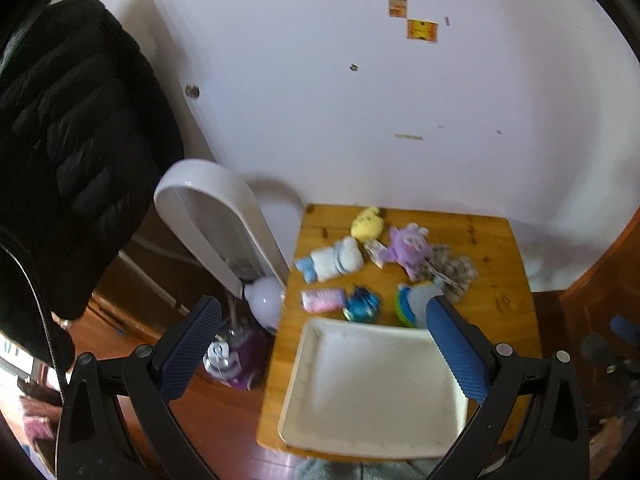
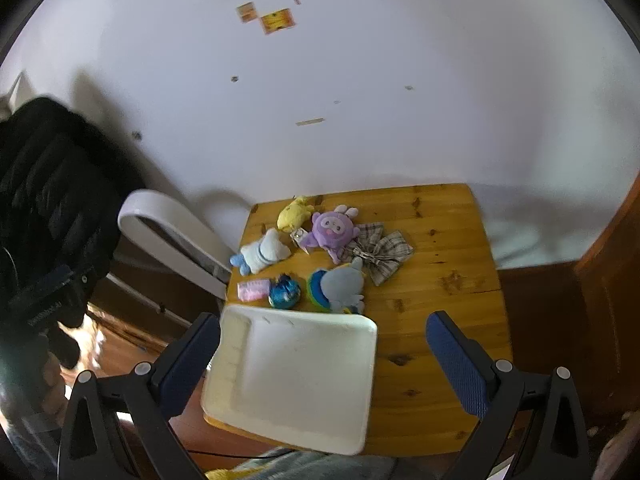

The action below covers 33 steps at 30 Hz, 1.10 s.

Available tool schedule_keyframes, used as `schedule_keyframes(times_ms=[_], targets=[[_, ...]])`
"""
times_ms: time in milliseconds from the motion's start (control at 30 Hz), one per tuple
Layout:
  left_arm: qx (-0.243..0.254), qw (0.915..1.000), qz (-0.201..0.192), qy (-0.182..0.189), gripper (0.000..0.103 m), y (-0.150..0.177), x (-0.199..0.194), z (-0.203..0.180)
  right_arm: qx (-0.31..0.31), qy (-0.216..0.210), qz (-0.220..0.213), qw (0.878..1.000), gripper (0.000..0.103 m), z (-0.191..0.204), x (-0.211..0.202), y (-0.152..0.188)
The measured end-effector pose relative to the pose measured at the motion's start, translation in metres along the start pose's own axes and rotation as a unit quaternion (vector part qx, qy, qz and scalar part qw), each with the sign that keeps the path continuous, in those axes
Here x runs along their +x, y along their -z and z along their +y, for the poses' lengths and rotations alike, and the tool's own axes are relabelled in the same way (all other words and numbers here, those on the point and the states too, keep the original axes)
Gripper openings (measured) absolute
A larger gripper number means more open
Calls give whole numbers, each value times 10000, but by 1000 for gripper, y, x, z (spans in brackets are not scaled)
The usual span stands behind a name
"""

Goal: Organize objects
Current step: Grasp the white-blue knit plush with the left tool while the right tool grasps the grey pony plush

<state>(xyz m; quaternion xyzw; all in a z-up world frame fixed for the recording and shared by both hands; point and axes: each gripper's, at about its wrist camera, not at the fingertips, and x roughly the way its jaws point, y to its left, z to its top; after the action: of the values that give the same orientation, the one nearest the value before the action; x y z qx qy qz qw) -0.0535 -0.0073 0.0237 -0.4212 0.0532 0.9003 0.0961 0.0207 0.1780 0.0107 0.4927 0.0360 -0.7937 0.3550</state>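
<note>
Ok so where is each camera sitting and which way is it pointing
Left wrist: on the left gripper, above the table's near-left corner, looking down at the white tray; both open blue fingers show.
Right wrist: on the right gripper, further right, facing the wooden table; open fingers show.
Shared: tray, purple plush, wall.

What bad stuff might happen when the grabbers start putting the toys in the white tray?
1. The white tray sticks out past the table's near-left corner, so a heavy toy or a bump there might tip it off.
2. The pink packet and white-and-blue plush lie close to the left edge; a nudge may knock them to the floor.
3. The purple plush touches the plaid cloth, so grabbing one might drag the other.
</note>
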Motion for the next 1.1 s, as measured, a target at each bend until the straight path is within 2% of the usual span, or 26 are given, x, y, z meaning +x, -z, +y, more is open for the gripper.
schedule_keyframes(times_ms=[167,200,333,467,533,600,767,900,1100], targets=[[299,9989,201,315,102,-30,52,23,426,174,245,9986,103,6,41,-19],[605,9960,257,598,102,-34,62,26,502,257,281,9980,103,7,51,-23],[941,9900,529,908,102,-49,116,27,834,209,540,9948,103,7,96,-34],[1376,9792,976,1124,102,-54,189,20,1036,254,822,9909,103,6,155,-42],[1496,9722,1231,1314,102,-52,223,16,1106,355,954,9886,103,5,180,-44],[1691,9627,1458,1529,102,-47,259,10,1220,281,1123,9858,103,2,209,-41],[2133,9494,1568,1689,102,-30,322,-5,1205,401,1539,9799,101,-4,272,-30],[2613,9341,1689,1752,102,-16,358,-16,905,566,1777,9783,100,-9,311,-18],[3384,9146,1696,1420,102,1,399,-33,783,528,2150,9720,100,-22,352,0]])
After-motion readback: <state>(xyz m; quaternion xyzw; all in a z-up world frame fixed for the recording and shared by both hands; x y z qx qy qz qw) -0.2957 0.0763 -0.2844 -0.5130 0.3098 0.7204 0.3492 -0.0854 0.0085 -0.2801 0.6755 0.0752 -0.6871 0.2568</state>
